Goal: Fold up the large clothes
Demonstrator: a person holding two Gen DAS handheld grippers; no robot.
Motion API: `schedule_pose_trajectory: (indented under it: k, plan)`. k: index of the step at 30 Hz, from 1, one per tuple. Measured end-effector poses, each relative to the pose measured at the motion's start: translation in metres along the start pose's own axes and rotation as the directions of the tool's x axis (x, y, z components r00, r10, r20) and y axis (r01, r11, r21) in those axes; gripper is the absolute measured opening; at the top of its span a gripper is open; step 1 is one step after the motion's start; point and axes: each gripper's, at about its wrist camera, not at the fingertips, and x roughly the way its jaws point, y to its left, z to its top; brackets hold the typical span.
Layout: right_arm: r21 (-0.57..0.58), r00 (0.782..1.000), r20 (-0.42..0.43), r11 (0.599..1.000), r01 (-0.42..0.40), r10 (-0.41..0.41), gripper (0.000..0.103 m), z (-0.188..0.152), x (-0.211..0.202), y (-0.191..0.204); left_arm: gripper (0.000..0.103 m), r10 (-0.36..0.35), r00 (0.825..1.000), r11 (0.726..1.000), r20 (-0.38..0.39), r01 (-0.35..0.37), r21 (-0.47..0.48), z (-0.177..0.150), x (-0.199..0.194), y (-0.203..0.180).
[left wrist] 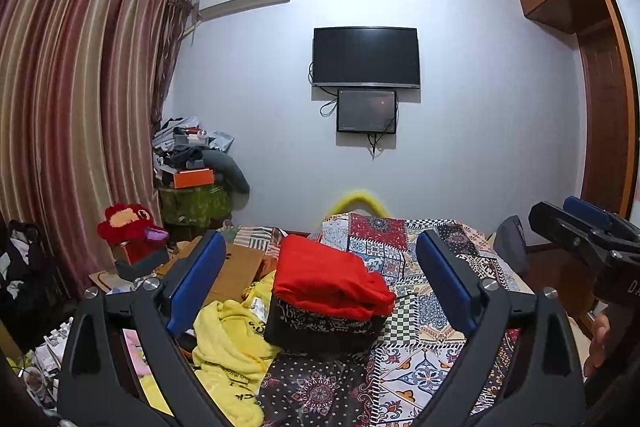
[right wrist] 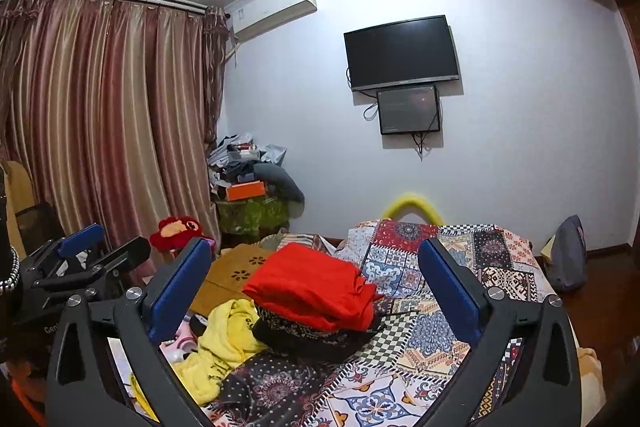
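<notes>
Clothes: folded red garment [left wrist: 328, 277] stacked on folded black patterned garment [left wrist: 320, 327] on patchwork-covered bed [left wrist: 432, 311]; crumpled yellow fabric garment [left wrist: 228, 339] just left, unfolded. Left gripper [left wrist: 316, 279] and right gripper [right wrist: 316, 287] both wide, empty. Between folds, likely; next: grab yellow piece, spread flat.

The patchwork-covered bed [left wrist: 432, 311] carries a folded clothes stack [left wrist: 332, 291] and yellow garment [left wrist: 228, 343].

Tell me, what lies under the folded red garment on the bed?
The red garment rests on a folded black patterned garment, which lies on the patchwork bedspread. Whether anything lies under the black one is hidden.
</notes>
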Motion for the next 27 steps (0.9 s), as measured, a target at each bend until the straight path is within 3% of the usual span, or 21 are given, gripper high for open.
schedule_pose_trajectory:
  k: [27]
  plan:
    - [-0.005, 0.999, -0.05, 1.0, 0.003, -0.003, 0.103, -0.005, 0.001, 0.0, 0.099, 0.0, 0.999, 1.0, -0.036, -0.001, -0.011, -0.011, 0.015, 0.003]
